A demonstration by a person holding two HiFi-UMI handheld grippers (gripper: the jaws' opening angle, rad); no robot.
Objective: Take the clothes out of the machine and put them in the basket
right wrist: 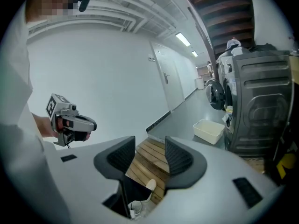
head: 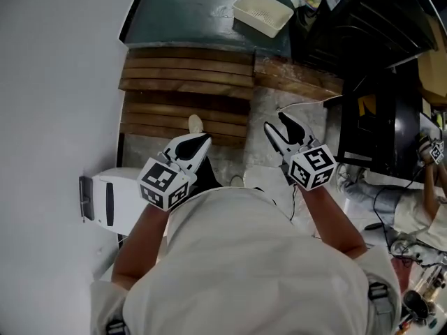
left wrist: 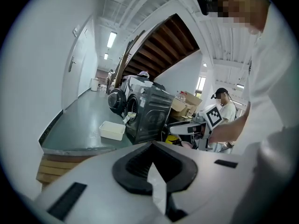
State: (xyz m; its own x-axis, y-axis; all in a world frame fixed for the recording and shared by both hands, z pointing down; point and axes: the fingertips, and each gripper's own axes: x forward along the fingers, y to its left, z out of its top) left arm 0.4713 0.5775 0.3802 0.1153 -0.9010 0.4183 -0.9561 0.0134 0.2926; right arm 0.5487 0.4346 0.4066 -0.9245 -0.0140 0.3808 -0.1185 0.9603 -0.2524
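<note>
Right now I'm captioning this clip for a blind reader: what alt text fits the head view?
From above, a person in a pale top holds two white-and-black grippers over brown wooden steps: the left gripper shut, the right gripper open and empty. A white slotted plastic basket sits beyond on the dark green floor.

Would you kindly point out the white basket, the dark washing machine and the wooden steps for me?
white basket (head: 260, 7), head view, on its bare inner floor.
dark washing machine (left wrist: 154, 115), left gripper view, on its side panel.
wooden steps (head: 185, 82), head view, on an upper tread.
</note>
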